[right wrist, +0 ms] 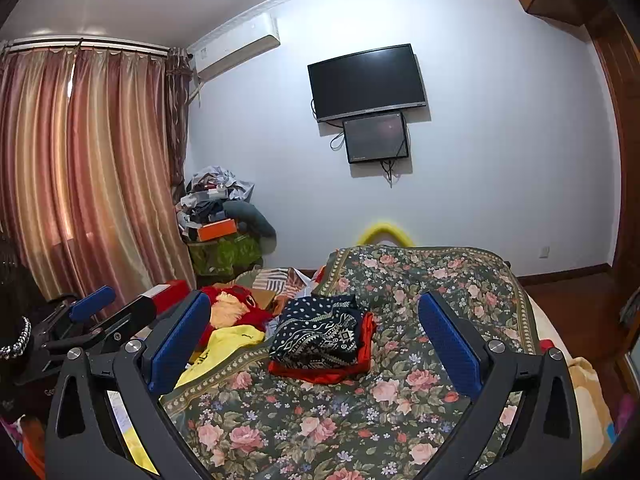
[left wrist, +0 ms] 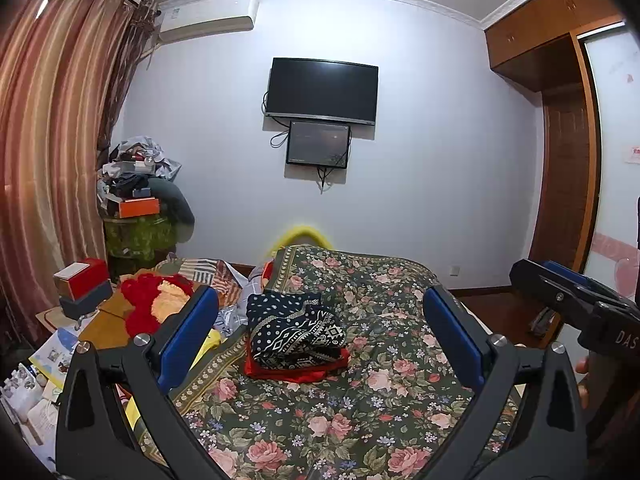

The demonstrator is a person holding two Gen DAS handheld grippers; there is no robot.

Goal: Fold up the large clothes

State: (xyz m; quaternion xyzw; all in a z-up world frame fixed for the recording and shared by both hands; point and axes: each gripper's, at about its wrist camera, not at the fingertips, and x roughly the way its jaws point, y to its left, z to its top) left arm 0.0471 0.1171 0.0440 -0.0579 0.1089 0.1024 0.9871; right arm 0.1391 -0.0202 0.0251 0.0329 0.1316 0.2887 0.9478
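Observation:
A folded navy patterned garment lies on a folded red garment on the floral bed cover. The same stack shows in the right wrist view: navy garment on the red one. My left gripper is open and empty, held above the bed in front of the stack. My right gripper is open and empty too, also short of the stack. The right gripper shows at the right edge of the left wrist view. The left gripper shows at the left of the right wrist view.
A yellow garment and a red plush toy lie left of the bed cover. Boxes and clutter stand on the left side. A heap of things fills the far corner by the curtain. A TV hangs on the wall.

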